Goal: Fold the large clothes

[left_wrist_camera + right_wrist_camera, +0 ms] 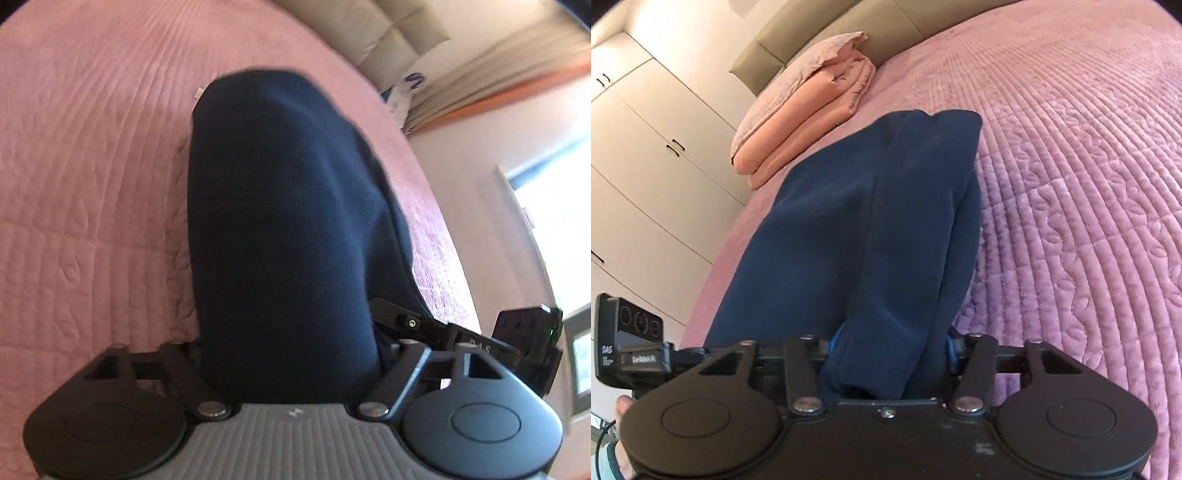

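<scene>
Clamping one navy garment [280, 221], two grippers, left gripper [291, 354] and right gripper [886, 354].

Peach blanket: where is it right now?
Right wrist view, upper left: the folded peach blanket lies on the pink bedspread at the headboard, beyond the navy garment.

One navy garment [857, 221], two hand-held grippers — left [288, 354], right [886, 350] — one pink bedspread [1071, 184], one folded peach blanket [812, 107]
</scene>
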The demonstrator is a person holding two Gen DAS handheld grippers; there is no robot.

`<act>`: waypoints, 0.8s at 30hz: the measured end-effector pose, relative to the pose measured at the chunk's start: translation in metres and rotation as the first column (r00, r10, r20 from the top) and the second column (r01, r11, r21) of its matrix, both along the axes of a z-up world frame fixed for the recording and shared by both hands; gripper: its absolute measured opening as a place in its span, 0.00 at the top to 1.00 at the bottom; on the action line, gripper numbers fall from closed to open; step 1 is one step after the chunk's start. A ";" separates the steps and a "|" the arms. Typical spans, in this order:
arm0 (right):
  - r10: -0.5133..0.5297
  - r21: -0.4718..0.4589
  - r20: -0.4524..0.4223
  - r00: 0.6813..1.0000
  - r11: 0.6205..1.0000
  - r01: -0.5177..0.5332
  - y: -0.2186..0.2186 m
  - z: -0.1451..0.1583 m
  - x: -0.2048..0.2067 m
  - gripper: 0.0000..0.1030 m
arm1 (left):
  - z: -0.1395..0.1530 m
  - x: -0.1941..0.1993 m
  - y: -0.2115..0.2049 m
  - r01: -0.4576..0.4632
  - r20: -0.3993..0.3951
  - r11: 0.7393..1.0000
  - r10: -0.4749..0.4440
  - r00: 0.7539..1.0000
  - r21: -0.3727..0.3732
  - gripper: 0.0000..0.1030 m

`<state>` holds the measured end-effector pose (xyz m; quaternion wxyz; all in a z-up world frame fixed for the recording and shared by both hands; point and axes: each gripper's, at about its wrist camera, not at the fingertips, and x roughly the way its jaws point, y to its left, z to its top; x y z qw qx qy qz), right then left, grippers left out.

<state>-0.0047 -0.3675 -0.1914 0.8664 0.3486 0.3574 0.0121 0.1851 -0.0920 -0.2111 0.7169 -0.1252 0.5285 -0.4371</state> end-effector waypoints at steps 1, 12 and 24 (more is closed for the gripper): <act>0.001 -0.003 0.006 1.000 1.000 -0.001 0.002 0.005 -0.001 0.44 | 0.008 -0.006 0.002 0.002 0.031 1.000 -0.001 1.000 -0.020 0.33; 0.120 -0.055 0.107 0.987 0.992 -0.115 0.089 0.112 -0.089 0.45 | 0.104 -0.113 0.123 0.006 0.125 0.984 0.016 0.992 -0.177 0.34; 0.239 -0.115 -0.111 0.965 0.961 -0.251 0.218 0.062 -0.188 0.47 | 0.028 -0.253 0.235 -0.081 0.029 0.996 0.080 0.996 0.032 0.28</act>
